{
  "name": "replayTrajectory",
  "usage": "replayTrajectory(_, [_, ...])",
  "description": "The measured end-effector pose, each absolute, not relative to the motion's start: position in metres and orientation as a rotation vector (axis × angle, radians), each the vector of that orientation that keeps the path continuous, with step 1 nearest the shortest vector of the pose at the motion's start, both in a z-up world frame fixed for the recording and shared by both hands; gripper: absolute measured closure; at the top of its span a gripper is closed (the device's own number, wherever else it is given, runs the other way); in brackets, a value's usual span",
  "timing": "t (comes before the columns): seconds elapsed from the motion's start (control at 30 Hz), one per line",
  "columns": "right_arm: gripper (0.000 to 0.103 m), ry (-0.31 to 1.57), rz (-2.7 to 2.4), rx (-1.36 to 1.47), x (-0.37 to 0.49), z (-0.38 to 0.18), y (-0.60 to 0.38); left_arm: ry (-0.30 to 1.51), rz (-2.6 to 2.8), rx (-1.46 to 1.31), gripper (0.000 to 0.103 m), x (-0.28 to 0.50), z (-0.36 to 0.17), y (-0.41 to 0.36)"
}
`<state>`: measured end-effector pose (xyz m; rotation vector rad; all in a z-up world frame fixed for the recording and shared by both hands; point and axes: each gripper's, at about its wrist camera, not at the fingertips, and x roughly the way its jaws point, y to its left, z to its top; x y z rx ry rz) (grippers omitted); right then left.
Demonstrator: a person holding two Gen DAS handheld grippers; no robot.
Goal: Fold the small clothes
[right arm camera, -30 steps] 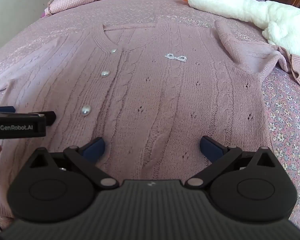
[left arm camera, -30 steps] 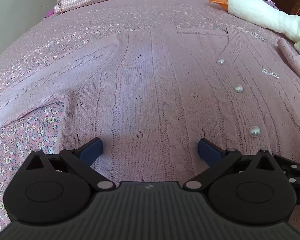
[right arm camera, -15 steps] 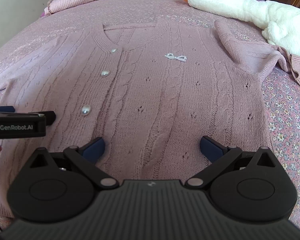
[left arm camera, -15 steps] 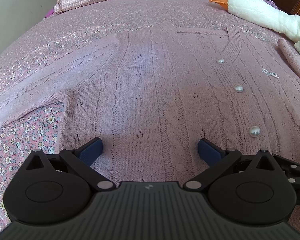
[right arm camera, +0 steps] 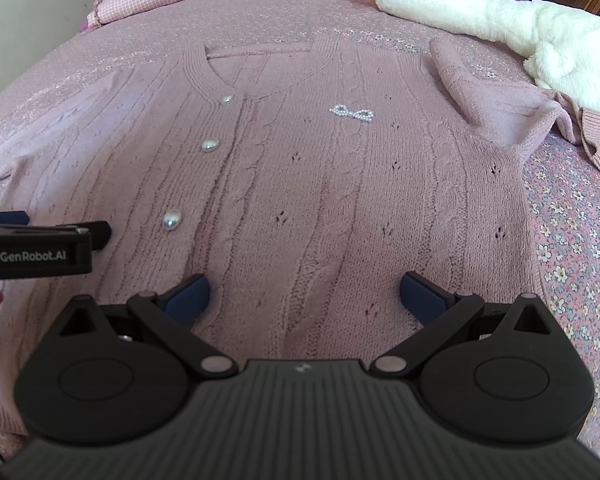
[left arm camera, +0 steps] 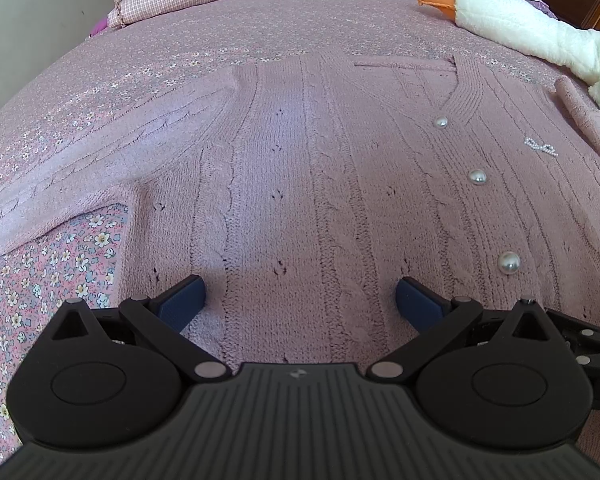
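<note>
The pink cardigan (right arm camera: 300,184) lies spread flat and buttoned on the bed (left arm camera: 148,64), no fold made yet and every fold left, with the left gripper (left arm camera: 300,296) and right gripper (right arm camera: 304,292) spread wide, empty, above its hem.

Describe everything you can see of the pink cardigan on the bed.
The pink cardigan is a cable-knit with small eyelet holes, a ribbed V-neck and three pearly buttons fastened down the front. A little beaded bow sits on its chest. It lies face up and mostly flat on the floral bedspread. One sleeve stretches out flat; the other sleeve is rumpled, its ribbed cuff beside the plush goose. Both grippers hover open over its lower part.
</note>
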<state>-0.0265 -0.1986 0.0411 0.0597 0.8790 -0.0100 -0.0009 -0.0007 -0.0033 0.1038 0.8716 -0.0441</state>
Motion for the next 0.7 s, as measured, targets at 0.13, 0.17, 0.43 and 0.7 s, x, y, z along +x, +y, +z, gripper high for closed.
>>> replayTrajectory(0.13, [0.0,0.888,-0.011,0.06,-0.0252,0.0421,-0.199,0.875,-0.045,0.103,0.0,-0.0008,-0.0031,-0.0005])
replayTrajectory(0.17, [0.0,0.891,-0.011,0.06,-0.0245,0.0423,-0.1992,0.876,-0.044,0.102,0.0,-0.0005,-0.0031,-0.0006])
replayTrajectory(0.43, [0.0,0.894,-0.012,0.058,-0.0244,0.0415,-0.199,0.878,-0.044,0.099,0.0,-0.0002,-0.0033,-0.0005])
replayTrajectory(0.7, [0.0,0.894,-0.011,0.058,-0.0238,0.0415,-0.1987,0.879,-0.045,0.099,0.0,0.0001,-0.0029,-0.0001])
